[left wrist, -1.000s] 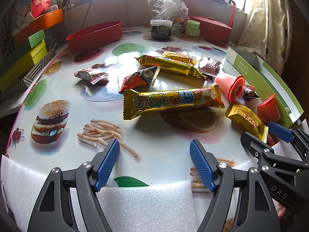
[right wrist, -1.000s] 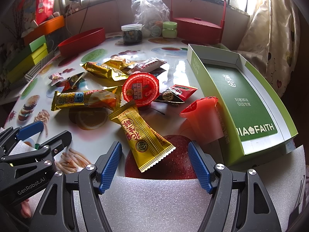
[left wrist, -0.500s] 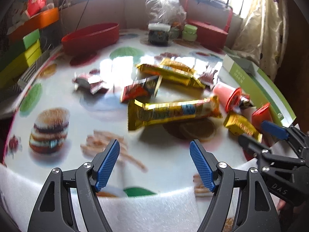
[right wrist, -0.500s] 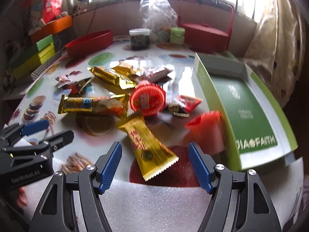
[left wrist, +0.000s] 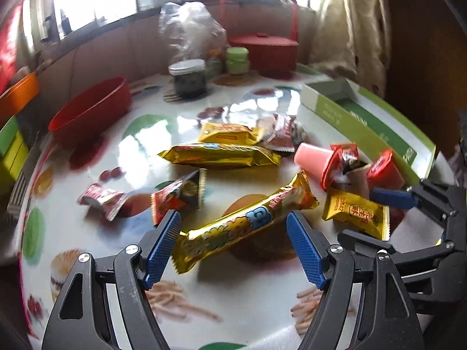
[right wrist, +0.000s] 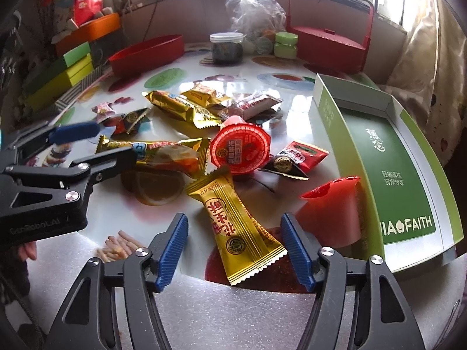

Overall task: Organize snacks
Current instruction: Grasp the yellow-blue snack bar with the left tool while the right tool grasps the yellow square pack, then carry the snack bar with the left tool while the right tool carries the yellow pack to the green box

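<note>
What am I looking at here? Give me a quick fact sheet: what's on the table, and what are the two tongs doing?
Setting: table with food-print cover
Snacks: loose pile of wrapped bars and jelly cups
Left tongs: open, around the long yellow bar
Right tongs: open, around the short yellow packet
Container: open green box, nothing inside it
Behind: red bowl, dark jar

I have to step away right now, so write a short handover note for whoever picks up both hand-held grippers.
Left hand-held gripper: open, holding nothing, its fingers either side of the long yellow snack bar.
Right hand-held gripper: open, holding nothing, just short of the yellow peanut-candy packet.
The snacks lie scattered on the table; two red jelly cups, one mid-pile, one beside the green box.
Done: nothing sorted; the box tray holds no snacks.
Left: every snack.
</note>
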The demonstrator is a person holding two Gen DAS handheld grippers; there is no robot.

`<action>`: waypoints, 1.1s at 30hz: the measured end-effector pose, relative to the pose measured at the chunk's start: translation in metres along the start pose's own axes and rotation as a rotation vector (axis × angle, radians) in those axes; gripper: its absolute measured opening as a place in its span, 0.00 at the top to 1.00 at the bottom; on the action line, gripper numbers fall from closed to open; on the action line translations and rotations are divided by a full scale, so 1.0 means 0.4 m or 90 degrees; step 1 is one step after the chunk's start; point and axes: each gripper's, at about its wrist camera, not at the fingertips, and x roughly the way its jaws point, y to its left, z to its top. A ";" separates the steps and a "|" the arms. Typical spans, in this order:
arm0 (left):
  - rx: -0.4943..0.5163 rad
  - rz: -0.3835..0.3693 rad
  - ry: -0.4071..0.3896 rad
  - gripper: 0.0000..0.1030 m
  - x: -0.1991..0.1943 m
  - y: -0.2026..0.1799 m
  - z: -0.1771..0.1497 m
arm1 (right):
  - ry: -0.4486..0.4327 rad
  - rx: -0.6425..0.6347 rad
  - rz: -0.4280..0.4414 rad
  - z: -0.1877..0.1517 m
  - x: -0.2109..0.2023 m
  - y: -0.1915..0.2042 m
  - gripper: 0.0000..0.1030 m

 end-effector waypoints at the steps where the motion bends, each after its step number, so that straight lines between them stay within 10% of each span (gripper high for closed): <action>1: 0.008 0.001 0.004 0.27 0.007 -0.002 0.002 | 0.000 0.001 0.002 0.000 -0.001 -0.001 0.38; 14: 0.040 -0.018 0.017 0.27 0.037 -0.018 -0.002 | -0.006 0.017 -0.002 0.003 -0.005 -0.018 0.60; 22: 0.044 -0.034 0.017 0.59 0.037 -0.023 -0.004 | -0.013 0.024 0.009 0.004 -0.011 -0.021 0.73; 33: 0.033 -0.038 0.008 0.74 0.038 -0.017 0.006 | -0.026 0.033 0.012 0.006 -0.022 -0.024 0.74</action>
